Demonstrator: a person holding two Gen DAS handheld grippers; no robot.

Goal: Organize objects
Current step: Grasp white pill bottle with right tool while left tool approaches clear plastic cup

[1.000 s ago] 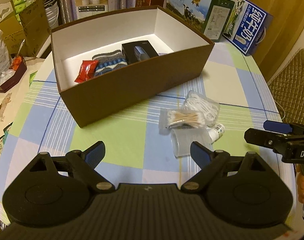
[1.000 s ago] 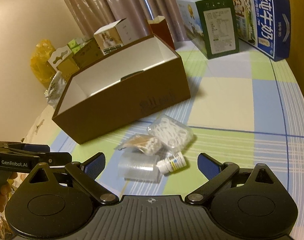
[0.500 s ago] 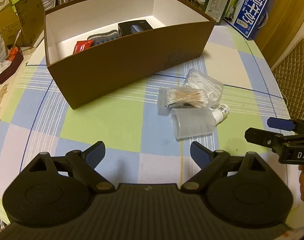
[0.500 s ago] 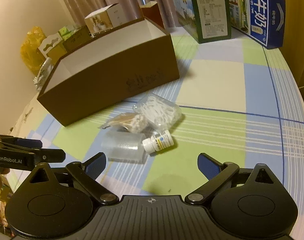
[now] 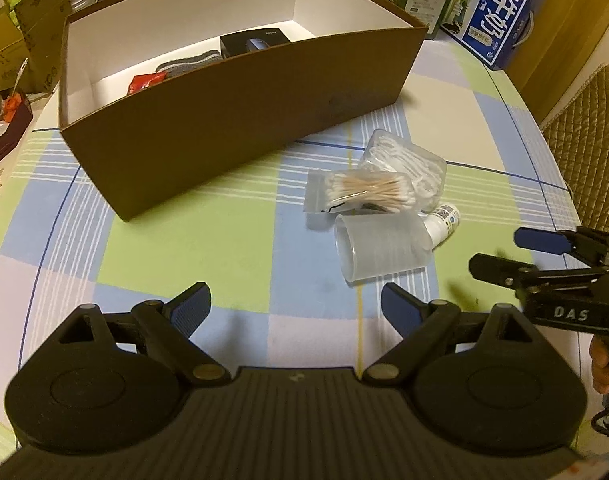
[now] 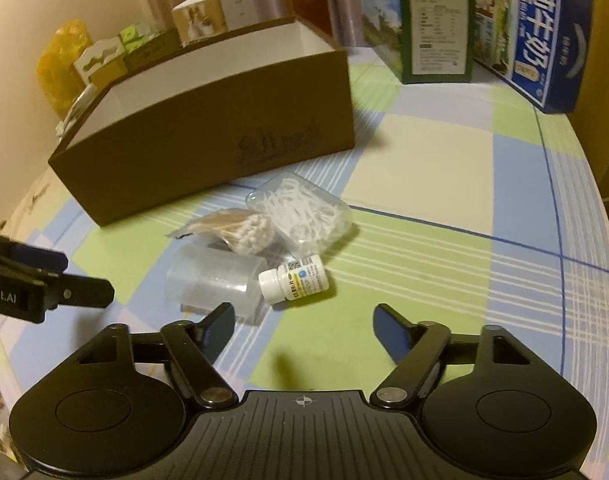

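Both claws have advanced toward the loose cluster at frame centre; the items appear larger, the box [image 5: 240,92] nearer the top. Left claw [image 5: 296,306] and right claw [image 6: 304,322] are released, holding nothing. Cup [image 6: 212,280], bottle [image 6: 294,278], swabs [image 5: 364,192] and floss picks [image 6: 304,208] lie touching on the surface [image 5: 192,240] (pickup likely next).
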